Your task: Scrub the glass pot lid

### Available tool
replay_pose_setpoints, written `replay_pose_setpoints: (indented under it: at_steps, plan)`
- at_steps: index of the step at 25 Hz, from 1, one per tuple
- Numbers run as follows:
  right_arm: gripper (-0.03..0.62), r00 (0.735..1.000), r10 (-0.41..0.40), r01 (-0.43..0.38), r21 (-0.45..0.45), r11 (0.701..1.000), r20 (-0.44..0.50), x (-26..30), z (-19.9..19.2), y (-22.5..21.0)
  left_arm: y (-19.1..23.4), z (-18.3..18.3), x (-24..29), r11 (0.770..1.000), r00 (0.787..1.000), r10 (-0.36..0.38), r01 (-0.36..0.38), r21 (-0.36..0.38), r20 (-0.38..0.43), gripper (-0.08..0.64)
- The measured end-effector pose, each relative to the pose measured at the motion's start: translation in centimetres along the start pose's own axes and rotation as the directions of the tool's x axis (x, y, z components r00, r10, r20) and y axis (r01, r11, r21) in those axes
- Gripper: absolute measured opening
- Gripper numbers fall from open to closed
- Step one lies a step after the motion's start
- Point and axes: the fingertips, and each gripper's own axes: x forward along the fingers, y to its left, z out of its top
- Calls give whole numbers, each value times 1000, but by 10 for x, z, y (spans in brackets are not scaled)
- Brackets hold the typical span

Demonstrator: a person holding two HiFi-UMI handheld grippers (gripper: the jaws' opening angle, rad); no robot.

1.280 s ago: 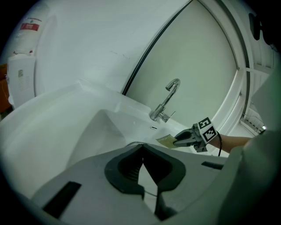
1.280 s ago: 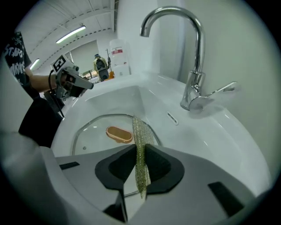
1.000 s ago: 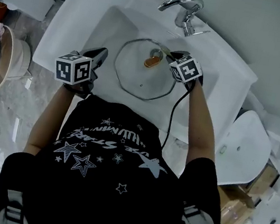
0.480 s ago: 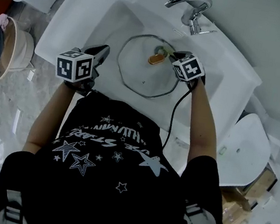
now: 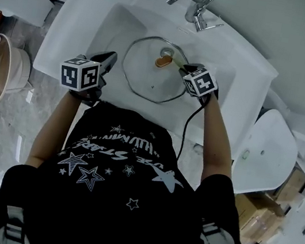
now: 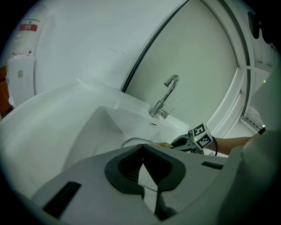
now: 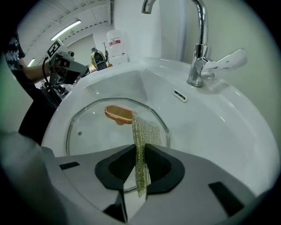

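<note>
Sink basin point(image 5: 115, 24), white, holds the glass lid point(image 5: 142, 80); right claw point(image 7: 139, 151) pinches mesh scrubber point(image 7: 147, 132), left claw point(image 6: 141, 154) pressed together.

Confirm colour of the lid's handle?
Orange-tan handle, on the clear glass lid. Shows best in the right gripper view.

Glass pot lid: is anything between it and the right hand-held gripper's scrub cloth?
Nothing visible does. The right hand-held gripper is shut on the mesh scrub cloth, whose free end reaches over the glass pot lid beside its orange handle. The lid lies flat in the sink, its glass otherwise bare.
</note>
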Motion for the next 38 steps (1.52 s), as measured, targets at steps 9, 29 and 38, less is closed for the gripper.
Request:
replay_pose_setpoints:
  at_steps: [9, 29, 38]
  plan:
    - [71, 999, -46, 45, 68, 997, 14, -18, -15, 33, -13, 1, 9, 995, 996, -82, 84, 46, -45, 9]
    - [78, 999, -27, 20, 193, 981, 34, -27, 13, 132, -13, -9, 8, 973, 971, -203, 214, 84, -125, 9]
    - [80, 997, 22, -42, 285, 958, 73, -20, 38, 165, -7, -6, 9, 958, 953, -255, 272, 96, -161, 9]
